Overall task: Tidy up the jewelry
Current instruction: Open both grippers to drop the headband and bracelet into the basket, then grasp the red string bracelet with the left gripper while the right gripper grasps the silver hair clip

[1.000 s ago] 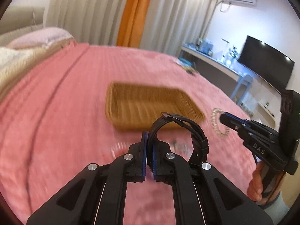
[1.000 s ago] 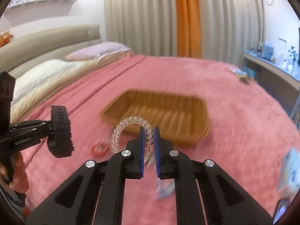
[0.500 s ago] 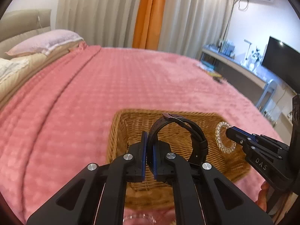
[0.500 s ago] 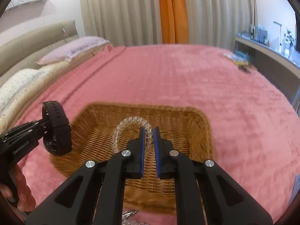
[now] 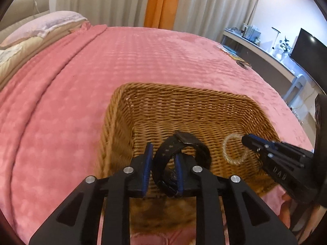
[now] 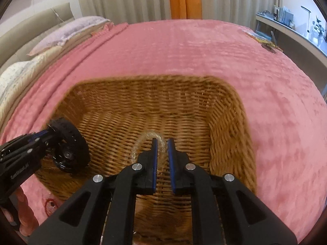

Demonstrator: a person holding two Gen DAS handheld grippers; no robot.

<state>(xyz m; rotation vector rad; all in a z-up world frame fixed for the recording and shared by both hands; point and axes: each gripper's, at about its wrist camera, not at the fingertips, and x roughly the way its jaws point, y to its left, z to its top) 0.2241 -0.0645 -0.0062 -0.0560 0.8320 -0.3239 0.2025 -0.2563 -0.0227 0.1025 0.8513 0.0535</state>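
Over the rectangular woven wicker basket (image 5: pixel 184 110), left tongs (image 5: pixel 162 168) are spreading, dropping the black strap watch (image 5: pixel 179 159); right tongs (image 6: pixel 162 155), parting, are loosely bracketing the clear beaded bracelet (image 6: pixel 143 140), likely needing wider release.

Pink blanket (image 5: pixel 85 85), 2 pillows (image 6: pixel 67 32), orange curtain (image 5: pixel 161 2), possibly a television (image 5: pixel 308 51).

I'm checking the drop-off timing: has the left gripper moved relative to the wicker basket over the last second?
Yes. The left gripper, jaws now parted around the black watch, has moved forward over the wicker basket.
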